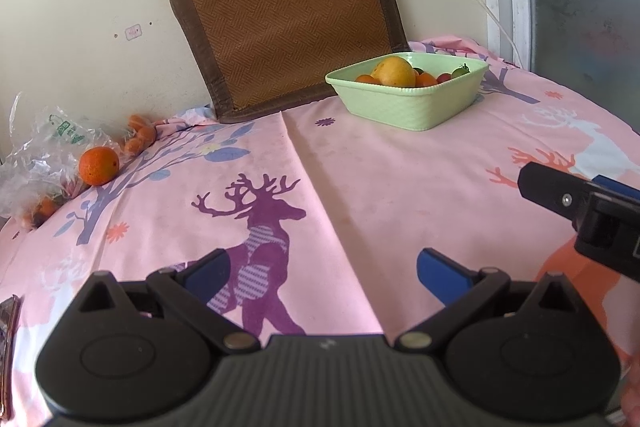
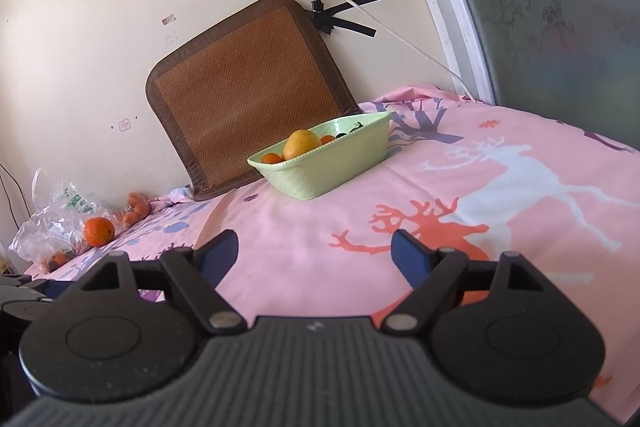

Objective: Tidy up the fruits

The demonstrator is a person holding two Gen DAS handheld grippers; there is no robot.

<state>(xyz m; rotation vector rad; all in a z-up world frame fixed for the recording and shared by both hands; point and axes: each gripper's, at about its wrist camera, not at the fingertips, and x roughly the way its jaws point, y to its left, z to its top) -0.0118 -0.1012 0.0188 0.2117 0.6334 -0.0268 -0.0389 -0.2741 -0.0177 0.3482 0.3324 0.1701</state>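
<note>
- Both claws, left gripper (image 1: 322, 273) and right gripper (image 2: 314, 253), hang released and empty above the pink deer-print cloth (image 1: 380, 179).
- Farther left, a round orange (image 1: 99, 165) waits beside a crumpled clear plastic bag (image 1: 36, 147); likely next.
- Farthest, the pale green plastic basket (image 1: 408, 103) already holds a yellow mango (image 1: 394, 70) and small fruits.

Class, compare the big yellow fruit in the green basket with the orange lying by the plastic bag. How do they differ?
The yellow fruit sits inside the green basket among other fruit; the orange lies on the pink cloth against the plastic bag. The yellow fruit is paler and egg-shaped; the orange is deep orange and round. Neither gripper touches either one.
</note>
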